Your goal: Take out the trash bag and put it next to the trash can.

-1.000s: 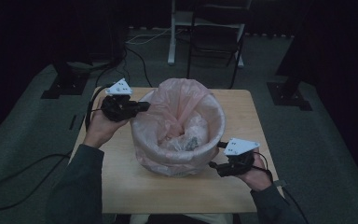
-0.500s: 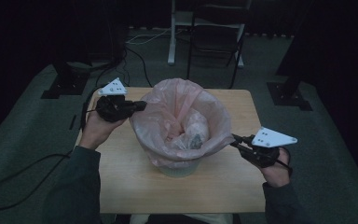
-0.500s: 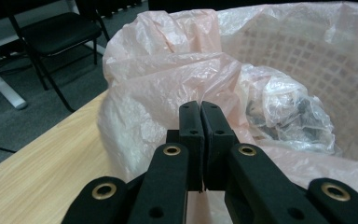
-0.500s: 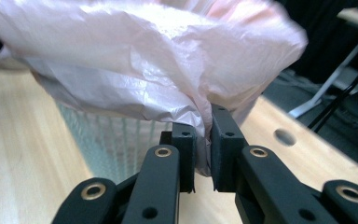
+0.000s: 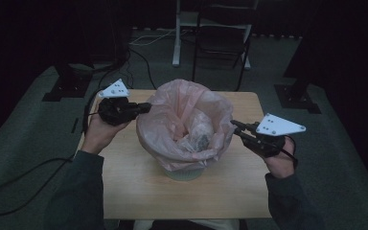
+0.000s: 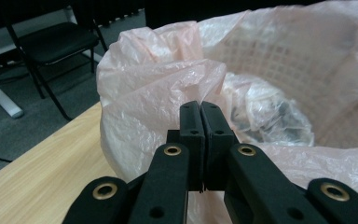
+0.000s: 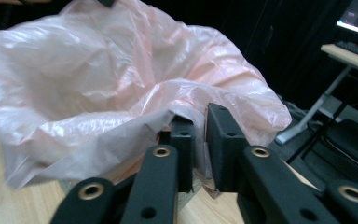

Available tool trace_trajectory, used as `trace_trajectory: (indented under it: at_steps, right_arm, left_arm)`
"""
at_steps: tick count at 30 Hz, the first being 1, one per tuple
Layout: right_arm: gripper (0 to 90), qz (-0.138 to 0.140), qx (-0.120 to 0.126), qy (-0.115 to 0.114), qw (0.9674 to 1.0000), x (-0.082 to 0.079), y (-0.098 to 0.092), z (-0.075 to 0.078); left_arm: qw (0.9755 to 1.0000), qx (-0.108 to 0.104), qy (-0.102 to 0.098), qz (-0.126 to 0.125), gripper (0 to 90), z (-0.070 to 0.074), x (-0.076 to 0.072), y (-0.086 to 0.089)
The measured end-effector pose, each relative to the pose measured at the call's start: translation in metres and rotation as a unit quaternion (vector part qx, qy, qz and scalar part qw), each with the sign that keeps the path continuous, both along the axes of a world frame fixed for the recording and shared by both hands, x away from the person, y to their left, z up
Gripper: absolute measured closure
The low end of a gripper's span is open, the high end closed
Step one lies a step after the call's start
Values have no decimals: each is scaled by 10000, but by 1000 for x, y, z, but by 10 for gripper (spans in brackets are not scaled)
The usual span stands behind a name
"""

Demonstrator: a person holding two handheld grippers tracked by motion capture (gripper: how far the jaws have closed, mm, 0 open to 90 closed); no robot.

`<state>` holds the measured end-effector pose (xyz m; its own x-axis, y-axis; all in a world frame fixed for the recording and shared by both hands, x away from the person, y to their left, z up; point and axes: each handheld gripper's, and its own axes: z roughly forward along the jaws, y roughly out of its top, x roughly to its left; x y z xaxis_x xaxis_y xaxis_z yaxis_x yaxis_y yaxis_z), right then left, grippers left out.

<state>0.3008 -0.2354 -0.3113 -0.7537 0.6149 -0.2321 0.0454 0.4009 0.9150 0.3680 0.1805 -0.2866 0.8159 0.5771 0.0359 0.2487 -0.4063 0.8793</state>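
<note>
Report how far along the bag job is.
Done: the pink bag lines the basket on the table, with trash inside. In hand: the left gripper is shut on the bag's rim at one side; the right gripper has a fold of the rim between its jaws, apparently not fully closed. Left, probably: gathering the rim and lifting the bag out.
</note>
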Motion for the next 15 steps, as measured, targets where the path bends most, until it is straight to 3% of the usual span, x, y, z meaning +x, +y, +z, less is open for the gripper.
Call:
trace_trajectory:
  at_steps: [4,7,10,15]
  right_arm:
    - [625,-43,-104,181,9998,10,3,-2]
    - [555,-107,-203,409,9989,19,5,-5]
    - [537,-134,-249,541,9981,26,11,-7]
    - [543,73,-268,585,9979,33,26,-6]
  left_arm:
    - [10000,-38,-27,-2,886,2,-2,1]
    - [10000,-70,-27,-17,887,3,-1,1]
    - [9999,-89,-32,-42,889,4,-2,-1]
    - [9998,-15,-30,-174,891,4,-4,-2]
